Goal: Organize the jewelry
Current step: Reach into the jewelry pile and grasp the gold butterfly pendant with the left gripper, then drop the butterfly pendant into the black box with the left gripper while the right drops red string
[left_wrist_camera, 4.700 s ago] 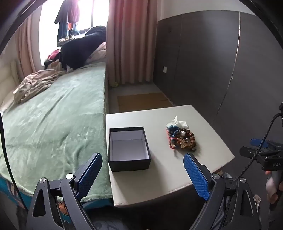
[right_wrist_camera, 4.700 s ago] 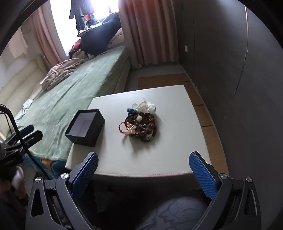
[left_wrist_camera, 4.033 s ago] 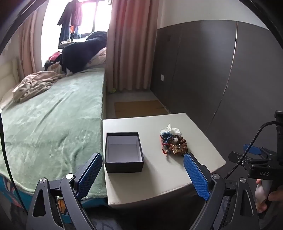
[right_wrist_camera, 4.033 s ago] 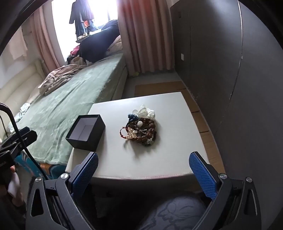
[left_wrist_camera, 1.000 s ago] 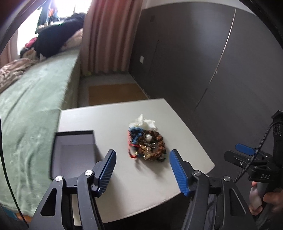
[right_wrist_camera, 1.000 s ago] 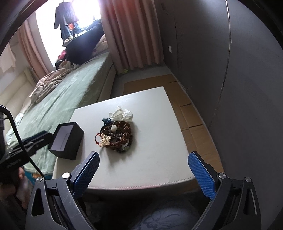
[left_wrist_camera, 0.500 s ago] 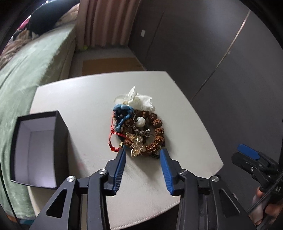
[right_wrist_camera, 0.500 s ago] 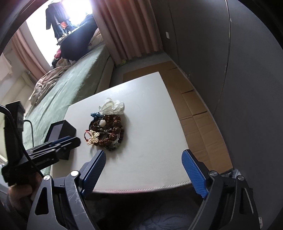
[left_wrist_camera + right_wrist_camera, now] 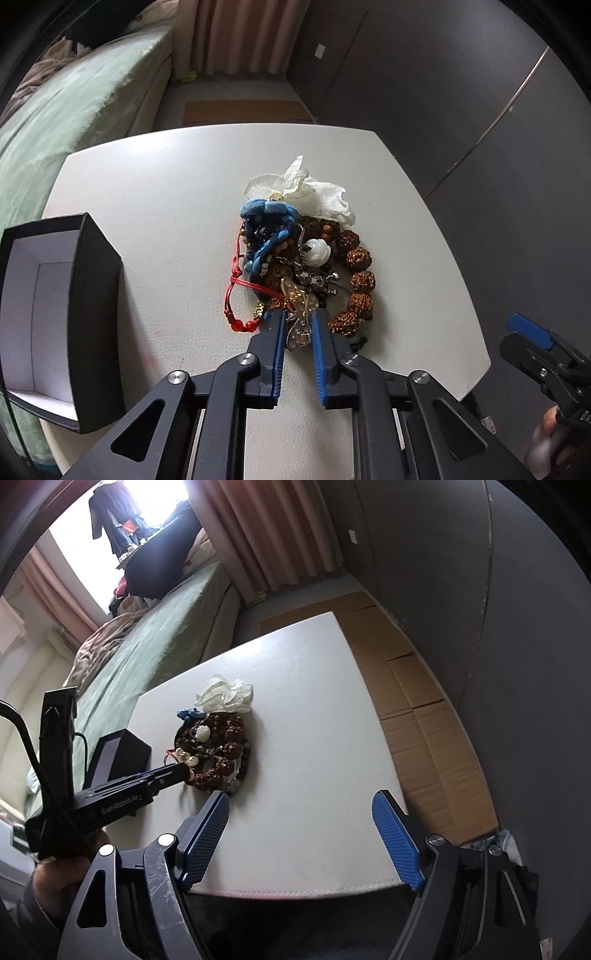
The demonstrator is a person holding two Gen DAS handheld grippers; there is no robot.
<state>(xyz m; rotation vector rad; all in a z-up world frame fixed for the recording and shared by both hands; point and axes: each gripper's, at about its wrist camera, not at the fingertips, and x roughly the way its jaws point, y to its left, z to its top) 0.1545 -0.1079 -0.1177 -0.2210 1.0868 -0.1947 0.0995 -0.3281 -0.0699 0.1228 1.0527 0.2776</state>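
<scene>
Two fingers of our left gripper have just been closing around the gold butterfly brooch atop the jewelry pile on the worktop, beside the black box; our right gripper hangs open. Lifting comes next.

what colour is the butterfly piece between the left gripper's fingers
Gold, with clear, glassy wings. The butterfly ornament shows best in the left wrist view.
</scene>
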